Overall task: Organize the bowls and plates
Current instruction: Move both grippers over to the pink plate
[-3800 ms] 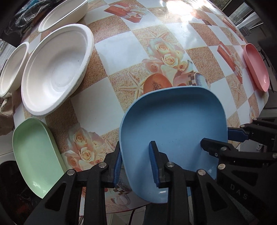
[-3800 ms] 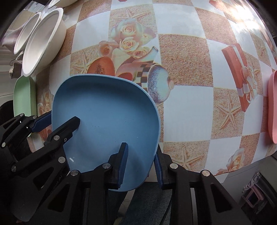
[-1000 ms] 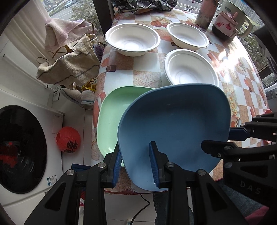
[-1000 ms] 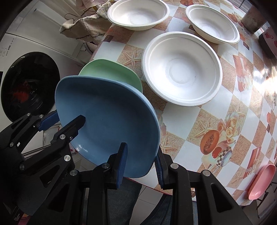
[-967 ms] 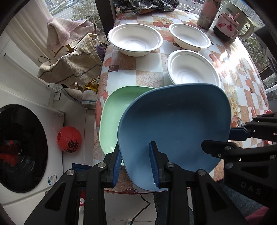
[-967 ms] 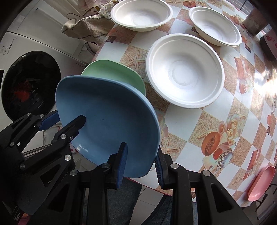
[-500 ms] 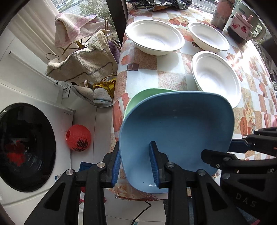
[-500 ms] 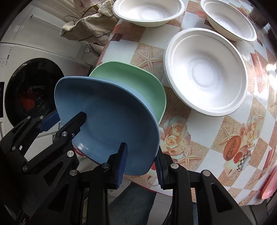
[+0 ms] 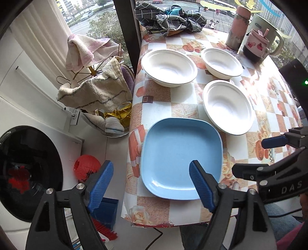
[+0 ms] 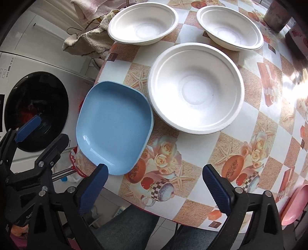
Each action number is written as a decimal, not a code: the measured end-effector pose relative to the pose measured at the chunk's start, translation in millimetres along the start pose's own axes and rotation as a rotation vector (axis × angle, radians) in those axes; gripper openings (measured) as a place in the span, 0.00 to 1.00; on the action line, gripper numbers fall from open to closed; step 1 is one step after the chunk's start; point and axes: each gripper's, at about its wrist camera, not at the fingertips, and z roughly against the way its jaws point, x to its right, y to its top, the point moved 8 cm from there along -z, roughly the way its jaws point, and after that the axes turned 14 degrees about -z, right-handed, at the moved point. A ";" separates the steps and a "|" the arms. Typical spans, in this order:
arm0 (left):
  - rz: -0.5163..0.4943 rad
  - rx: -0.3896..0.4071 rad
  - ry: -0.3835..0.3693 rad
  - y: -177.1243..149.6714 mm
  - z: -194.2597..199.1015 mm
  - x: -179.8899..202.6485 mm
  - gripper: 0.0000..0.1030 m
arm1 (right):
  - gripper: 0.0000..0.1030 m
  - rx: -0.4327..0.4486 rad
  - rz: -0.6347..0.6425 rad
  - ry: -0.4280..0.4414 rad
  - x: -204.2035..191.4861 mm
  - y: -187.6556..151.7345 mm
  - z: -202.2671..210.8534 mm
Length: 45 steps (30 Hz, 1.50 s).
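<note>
Both tools are seen spread wide with nothing held: the left tool (image 9: 152,177) frames the near edge of the blue plate (image 9: 182,155), and the right tool (image 10: 156,184) hangs over the counter (image 10: 240,138) edge beside it. Ribbed blue pads (image 9: 201,185) are fitted to black fingers. The blue plate, a glossy rounded square with a shallow raised rim, is set flat at the counter's near left corner, just beside a white bowl (image 10: 196,87). Three such bowls are laid out, round, matte and wide-rimmed, the other two (image 9: 169,67) (image 9: 221,62) farther back and apart from each other. The counter is covered by a checked oilcloth printed with roses, starfish and shells.

Only from the left wrist are a crumpled plaid cloth (image 9: 169,17), a pink bottle (image 9: 237,25), a pale mug (image 9: 266,36) and a red lantern (image 9: 86,168) on the floor shown. Only from the right wrist is a pink plate (image 10: 294,205) seen at the counter's far right edge. A washing machine door (image 10: 36,110) and draped towels (image 9: 92,92) are visible in both views.
</note>
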 end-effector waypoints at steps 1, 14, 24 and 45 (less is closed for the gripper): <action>0.003 -0.003 -0.029 -0.2 3.0 5.7 0.85 | 0.96 0.013 0.010 -0.015 13.6 -1.1 10.4; -0.222 -0.064 -0.229 13.6 4.3 105.7 1.00 | 0.99 0.014 -0.163 -0.030 129.7 -77.5 57.3; -0.425 -0.150 -0.338 -0.1 -8.8 197.9 1.00 | 0.99 -0.051 -0.359 -0.098 167.2 -129.9 63.6; -0.498 -0.368 -0.331 44.1 -37.4 346.6 1.00 | 0.99 0.070 -0.638 -0.120 355.9 -136.3 118.2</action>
